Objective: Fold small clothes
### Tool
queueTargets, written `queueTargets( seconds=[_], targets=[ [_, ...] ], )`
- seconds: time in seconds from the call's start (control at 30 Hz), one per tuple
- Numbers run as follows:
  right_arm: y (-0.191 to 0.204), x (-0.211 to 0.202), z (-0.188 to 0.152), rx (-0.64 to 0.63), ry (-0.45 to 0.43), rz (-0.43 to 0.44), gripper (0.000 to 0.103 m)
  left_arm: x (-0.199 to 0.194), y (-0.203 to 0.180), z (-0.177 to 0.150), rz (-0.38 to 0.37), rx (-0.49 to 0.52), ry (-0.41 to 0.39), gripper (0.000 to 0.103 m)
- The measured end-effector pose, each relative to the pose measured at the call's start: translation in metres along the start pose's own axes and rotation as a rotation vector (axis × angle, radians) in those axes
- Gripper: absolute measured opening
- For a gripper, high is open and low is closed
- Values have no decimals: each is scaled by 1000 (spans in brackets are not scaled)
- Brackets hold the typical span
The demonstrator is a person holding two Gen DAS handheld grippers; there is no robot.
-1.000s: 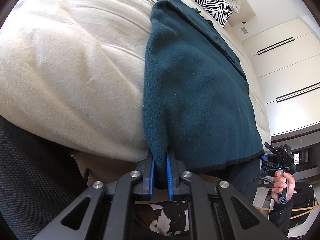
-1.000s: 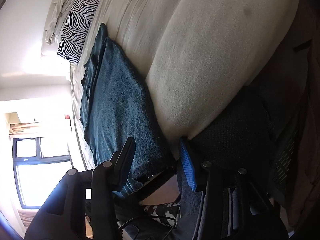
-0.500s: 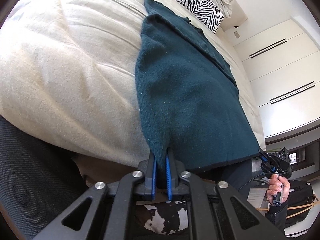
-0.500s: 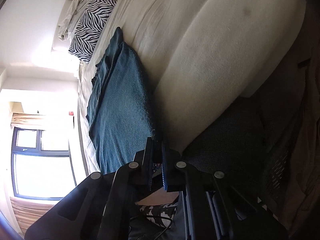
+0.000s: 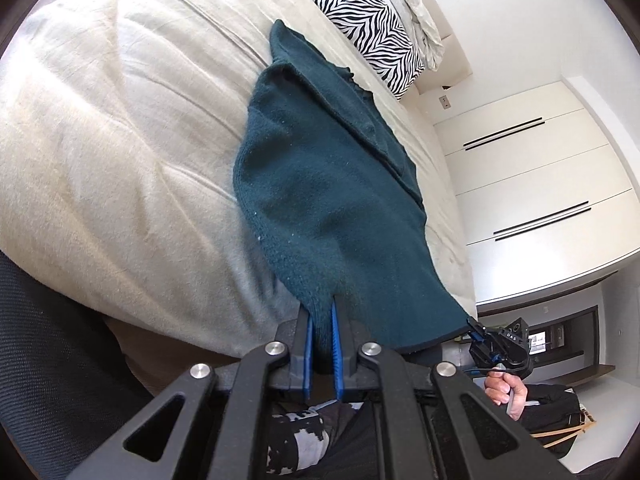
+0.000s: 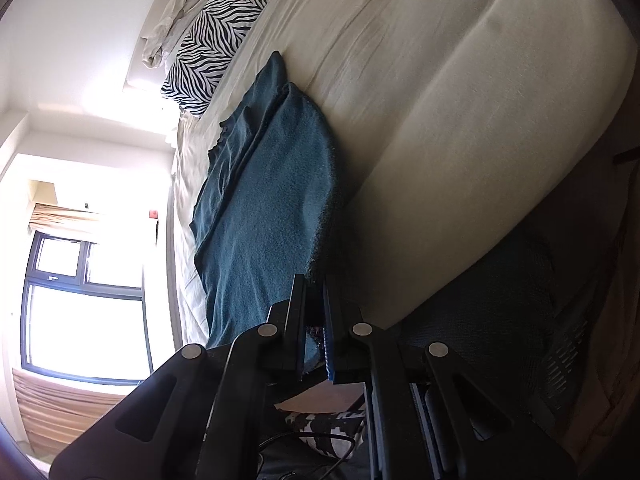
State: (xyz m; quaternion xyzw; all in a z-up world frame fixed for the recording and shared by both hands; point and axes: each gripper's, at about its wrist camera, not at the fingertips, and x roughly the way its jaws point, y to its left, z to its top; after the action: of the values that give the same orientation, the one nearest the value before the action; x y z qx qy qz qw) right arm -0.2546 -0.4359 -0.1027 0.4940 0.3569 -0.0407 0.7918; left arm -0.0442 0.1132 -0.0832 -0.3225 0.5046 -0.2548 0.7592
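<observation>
A second ago our right gripper (image 6: pixel 314 320) stood spread beside the hem; now it has closed and pinches the near corner of the teal sweater (image 5: pixel 320 200), while our left gripper (image 5: pixel 321 344) stays clamped on the other near corner — so we judge both corners are secured and the fold away from us, toward the zebra pillow (image 5: pixel 368 32), can begin. The sweater lies lengthwise on the cream bed (image 5: pixel 120 120), its near edge lifted off the mattress edge. We count one sweater, two grippers, one zebra pillow, one crumpled pale cloth (image 5: pixel 416 12) beside it — nothing folded yet.
</observation>
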Motion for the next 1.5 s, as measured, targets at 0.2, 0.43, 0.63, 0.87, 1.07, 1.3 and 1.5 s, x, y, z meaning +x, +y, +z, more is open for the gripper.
queueTargets(
  seconds=[0.2, 0.43, 0.63, 0.87, 1.07, 1.3, 1.5],
  targets=[
    [37, 2, 14, -47, -15, 80, 7, -11, -10, 22, -92, -35, -63, 7],
    [84, 11, 38, -109, -43, 130, 7, -19, -21, 63, -135, -35, -141, 5],
    [112, 26, 74, -128, -81, 131, 7, -15, -36, 106, -134, -12, -201, 5],
    [145, 54, 125, -150, -126, 112, 7, 4, -36, 155, -122, -28, -253, 5],
    [169, 90, 170, -169, -147, 90, 7, 20, -27, 204, -104, -59, -290, 4],
    [181, 150, 232, -155, -161, 45, 7, 46, -20, 262, -67, -72, -324, 0],
    [184, 206, 272, -166, -155, -21, 6, 73, -16, 300, 10, -46, -337, 0]
  ],
)
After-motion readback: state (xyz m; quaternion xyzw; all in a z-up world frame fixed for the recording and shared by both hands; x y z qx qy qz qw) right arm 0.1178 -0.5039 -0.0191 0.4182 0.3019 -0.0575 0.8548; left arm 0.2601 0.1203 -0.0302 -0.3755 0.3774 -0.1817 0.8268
